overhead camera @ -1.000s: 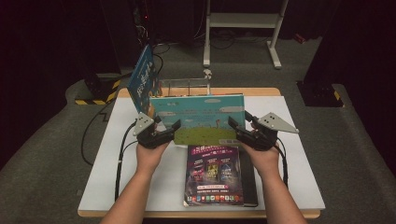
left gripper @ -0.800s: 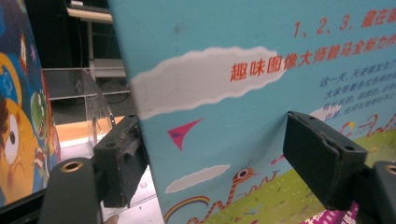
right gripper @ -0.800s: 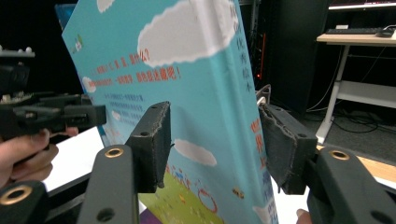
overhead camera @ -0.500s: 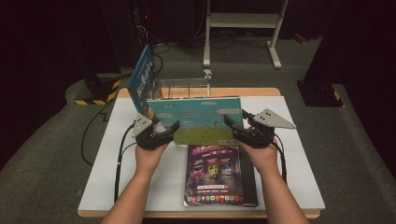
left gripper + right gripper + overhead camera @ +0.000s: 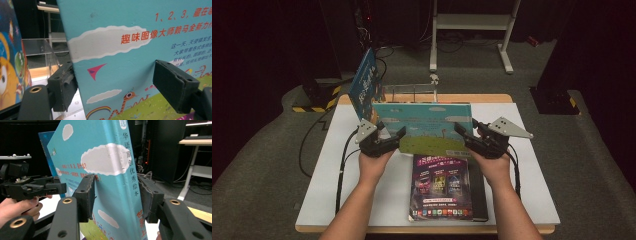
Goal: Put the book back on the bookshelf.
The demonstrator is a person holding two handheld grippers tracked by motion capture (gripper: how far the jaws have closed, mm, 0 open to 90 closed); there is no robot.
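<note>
Teal picture book (image 5: 427, 127) stands upright on its edge near the middle of the white counter (image 5: 327, 185), cover facing the person, just in front of a clear acrylic rack (image 5: 409, 92). Left hand-held gripper (image 5: 388, 141) is at the book's left edge; in the left gripper view its jaws straddle that edge with the right pad clear of the cover, so loose, and they have just been opening. Right hand-held gripper (image 5: 468, 134) is at the book's right edge, the spine; its jaws have just been closing around the spine (image 5: 130, 182), left pad against the cover, right pad close to touching. A purple book (image 5: 442, 187) lies flat on the counter below. Another blue book (image 5: 364, 82) leans at the rack's left.
</note>
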